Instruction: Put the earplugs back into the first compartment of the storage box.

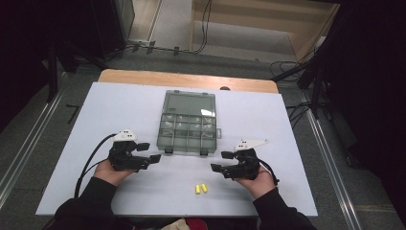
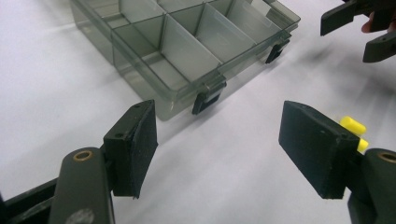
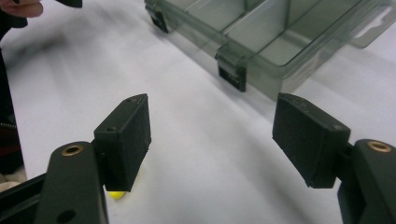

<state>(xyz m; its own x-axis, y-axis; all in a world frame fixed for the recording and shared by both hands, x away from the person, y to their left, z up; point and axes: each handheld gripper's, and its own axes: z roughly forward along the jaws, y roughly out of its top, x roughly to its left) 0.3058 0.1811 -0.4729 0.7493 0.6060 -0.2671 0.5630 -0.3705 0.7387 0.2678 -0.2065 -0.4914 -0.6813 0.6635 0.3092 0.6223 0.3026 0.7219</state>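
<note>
so, high view: clear smoky-grey plastic compartment box [image 1: 187, 125] sits mid-table on the white table sheet [image 1: 119, 105], lid thrown back flat. two small yellow cylindrical pieces [image 1: 201, 188] lie side by side near the front edge, between the hands, apart from the box. left gripper [image 1: 152, 152] and right gripper [image 1: 219, 161] rest low either side, both empty.

left gripper view: jaws spread wide, nothing between the pads. box front with its dark latches [image 2: 208, 99] ahead; yellow pieces peek just behind the right-hand jaw.

right gripper view: jaws likewise spread, empty. one yellow piece shows under the left-hand jaw; whether it touches, cannot tell.

judgement: box opened, pieces not yet picked up. loading and closing remain, by the look of it.
</note>
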